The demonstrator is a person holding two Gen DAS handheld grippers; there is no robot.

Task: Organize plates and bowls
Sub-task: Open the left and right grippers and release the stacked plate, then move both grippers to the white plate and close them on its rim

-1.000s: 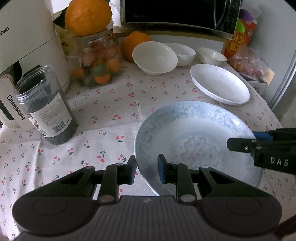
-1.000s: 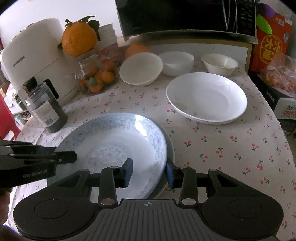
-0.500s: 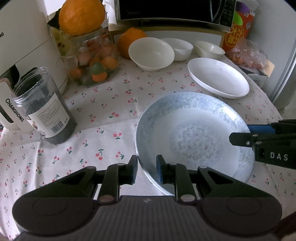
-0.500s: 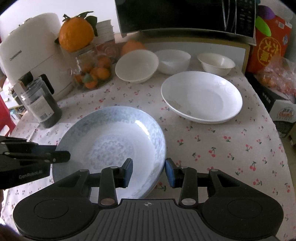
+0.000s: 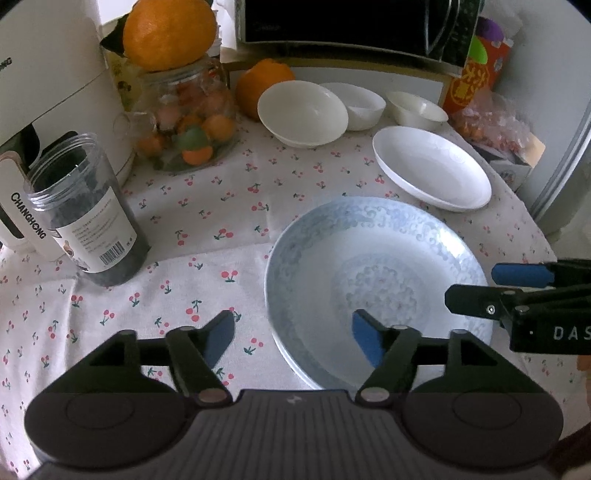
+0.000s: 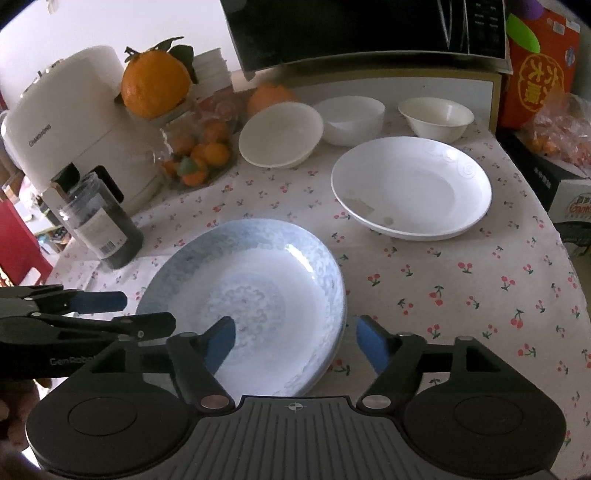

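Note:
A blue-patterned plate [image 5: 376,288] [image 6: 251,302] lies on a second plate, whose edge shows under its near rim, on the cherry-print cloth. My left gripper [image 5: 291,336] [image 6: 129,312] is at the plate's left rim; its jaws are opening, the rim between them but not touched. My right gripper [image 6: 295,341] [image 5: 491,286] is at the plate's right rim; its jaws are opening too, and the pads stand off the rim. Further back sit a white plate [image 5: 432,173] [image 6: 410,188] and three white bowls [image 5: 303,110] [image 5: 354,103] [image 5: 417,109].
At the left stand a plastic jar with dark contents [image 5: 88,218], a glass jar of small fruit [image 5: 184,125] with an orange [image 5: 170,33] on top, and a white appliance [image 5: 48,92]. A microwave [image 5: 354,26] is behind; a red box [image 6: 539,70] and bagged fruit [image 5: 495,125] lie at the right.
Both grippers went from nearly shut on the blue plate's rims to wide apart, letting go of it. The plate has settled a little lower onto the plate beneath.

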